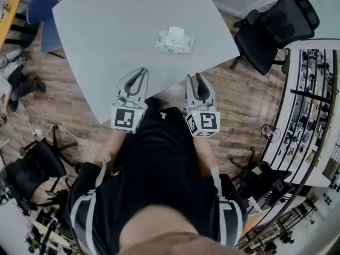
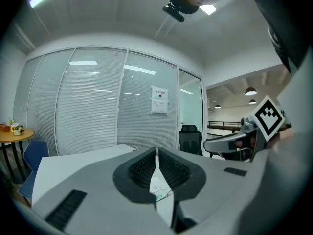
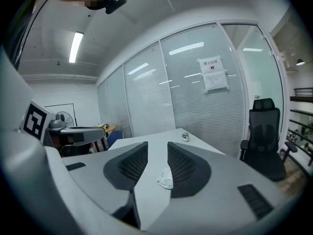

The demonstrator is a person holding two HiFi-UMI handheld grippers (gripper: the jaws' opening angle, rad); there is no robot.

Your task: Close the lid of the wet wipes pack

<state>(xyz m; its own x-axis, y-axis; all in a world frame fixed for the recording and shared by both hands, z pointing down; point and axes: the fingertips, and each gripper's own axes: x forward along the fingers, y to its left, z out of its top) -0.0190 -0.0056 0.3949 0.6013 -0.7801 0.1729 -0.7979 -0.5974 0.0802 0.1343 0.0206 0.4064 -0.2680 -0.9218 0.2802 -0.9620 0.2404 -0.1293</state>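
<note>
Wet wipes pack [image 1: 174, 40] whole in head view; gripper views glimpse slivers.

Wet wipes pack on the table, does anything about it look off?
The wet wipes pack lies with its white lid apparently flipped open, slightly askew to the table edge. Nothing looks spilled or damaged.

I am standing in what is looking like an office. A large grey table [image 1: 106, 25] is filling the middle, and black swivel chairs [image 1: 276, 31] are sitting around it on wood-plank flooring [image 1: 239, 100]. Glass partitions [image 3: 190, 97] with blinds are walling the room, a printed notice [image 3: 213, 75] is hanging on one pane, and shelving [image 1: 313, 89], probably storage racks, is lining one side.
</note>
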